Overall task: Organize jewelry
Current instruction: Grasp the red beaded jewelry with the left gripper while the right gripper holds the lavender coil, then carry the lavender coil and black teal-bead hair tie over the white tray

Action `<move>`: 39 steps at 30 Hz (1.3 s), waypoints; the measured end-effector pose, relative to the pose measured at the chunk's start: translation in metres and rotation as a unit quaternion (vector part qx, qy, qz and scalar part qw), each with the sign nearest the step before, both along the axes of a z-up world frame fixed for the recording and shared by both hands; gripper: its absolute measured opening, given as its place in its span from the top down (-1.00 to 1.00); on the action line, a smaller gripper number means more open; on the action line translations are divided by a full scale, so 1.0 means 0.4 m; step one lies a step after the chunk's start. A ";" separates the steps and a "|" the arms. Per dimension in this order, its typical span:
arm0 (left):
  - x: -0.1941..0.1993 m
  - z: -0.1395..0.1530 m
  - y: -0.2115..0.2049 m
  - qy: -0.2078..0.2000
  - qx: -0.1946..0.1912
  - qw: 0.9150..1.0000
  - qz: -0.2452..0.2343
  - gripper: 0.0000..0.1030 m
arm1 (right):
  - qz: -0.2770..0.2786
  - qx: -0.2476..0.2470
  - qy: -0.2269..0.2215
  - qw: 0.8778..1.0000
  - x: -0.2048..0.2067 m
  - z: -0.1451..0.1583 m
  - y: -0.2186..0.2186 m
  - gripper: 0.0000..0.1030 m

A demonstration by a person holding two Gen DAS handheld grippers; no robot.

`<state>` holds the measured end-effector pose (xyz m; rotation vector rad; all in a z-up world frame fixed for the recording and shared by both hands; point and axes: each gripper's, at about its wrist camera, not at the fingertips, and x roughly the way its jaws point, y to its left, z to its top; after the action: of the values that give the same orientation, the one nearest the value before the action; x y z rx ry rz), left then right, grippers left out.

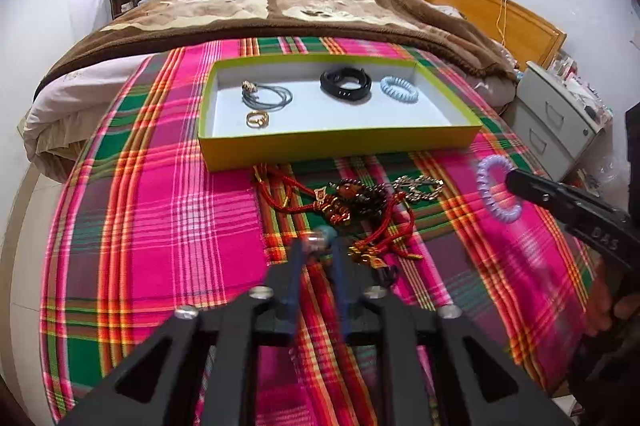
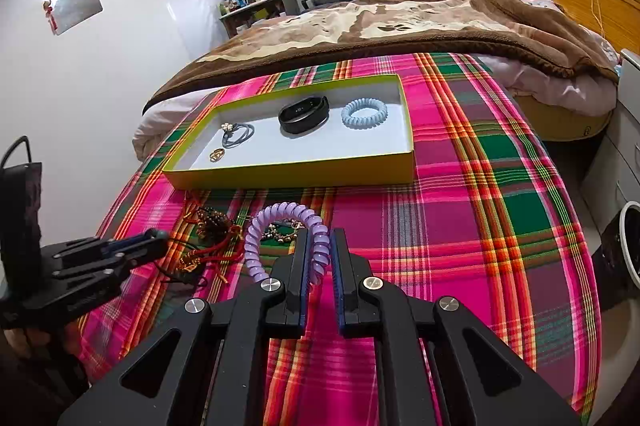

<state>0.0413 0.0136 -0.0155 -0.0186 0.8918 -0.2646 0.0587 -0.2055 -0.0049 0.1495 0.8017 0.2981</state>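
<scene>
Lilac spiral hair tie sits pinched in the right gripper, bound for the yellow tray, while the left gripper nips a small blurred trinket.

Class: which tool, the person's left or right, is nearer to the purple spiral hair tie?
Right. The right tool is clamped on the purple spiral hair tie; the left tool is off to its side, over the tangled red cords.
</scene>
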 end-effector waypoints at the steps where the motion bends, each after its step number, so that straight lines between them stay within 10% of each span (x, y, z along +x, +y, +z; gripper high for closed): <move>1: -0.003 0.005 0.003 -0.002 -0.001 1.000 0.000 0.78 | 0.000 0.000 -0.001 1.000 -0.002 0.001 0.001 0.81; 11: 0.000 -0.011 0.019 0.015 -0.020 1.000 0.010 0.76 | 0.002 0.003 -0.008 1.000 -0.017 0.015 0.003 0.81; 16: 0.016 -0.040 0.015 0.026 -0.032 0.999 0.011 0.14 | 0.001 0.001 -0.008 1.000 -0.023 0.016 0.000 0.81; 20: 0.022 -0.053 -0.005 0.028 -0.001 1.000 0.009 0.15 | 0.001 0.001 -0.005 1.000 -0.019 0.012 0.002 0.81; 25: 0.013 -0.048 -0.019 0.026 -0.001 1.000 -0.008 0.67 | 0.004 0.002 -0.005 1.000 -0.017 0.012 0.007 0.81; 39: -0.003 0.006 0.026 0.010 -0.055 0.998 0.000 0.68 | -0.001 0.007 -0.007 1.000 -0.018 0.013 -0.001 0.81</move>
<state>0.0402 0.0238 -0.0131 -0.1238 0.8965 -0.3137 0.0514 -0.2060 0.0002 0.1609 0.7858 0.3020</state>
